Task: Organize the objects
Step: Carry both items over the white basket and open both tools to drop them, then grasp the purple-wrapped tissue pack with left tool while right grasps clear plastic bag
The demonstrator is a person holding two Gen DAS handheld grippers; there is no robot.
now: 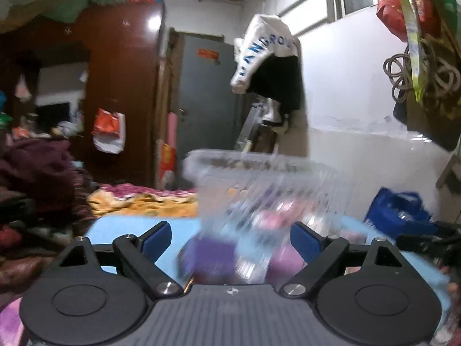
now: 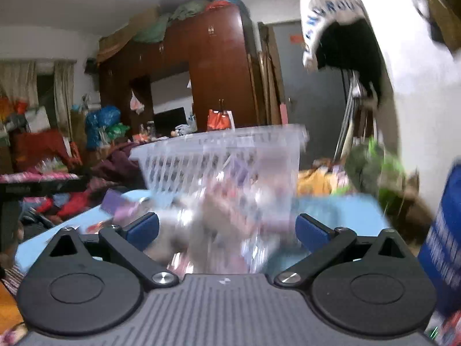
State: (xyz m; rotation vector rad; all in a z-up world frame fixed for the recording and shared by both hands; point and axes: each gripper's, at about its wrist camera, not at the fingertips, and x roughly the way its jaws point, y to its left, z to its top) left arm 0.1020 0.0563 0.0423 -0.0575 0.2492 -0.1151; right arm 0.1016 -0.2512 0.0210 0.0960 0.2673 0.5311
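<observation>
the basket (image 1: 259, 178) stood at the centre of the left wrist frame, on the table (image 1: 121, 227), with blurred packets (image 1: 213, 256) inside it and low before it. behind it, at upper centre, hung a shirt (image 1: 259, 49); the door (image 1: 207, 101) lay left of that and the wardrobe (image 1: 121, 86) further left. a bag (image 1: 397, 210) sat at lower right. in the right wrist frame the basket (image 2: 219, 158) again stood at centre on the table (image 2: 340, 210), packets (image 2: 121, 204) lying at its lower left, the wardrobe (image 2: 213, 72) behind it and a box (image 2: 443, 236) at the right edge.
</observation>
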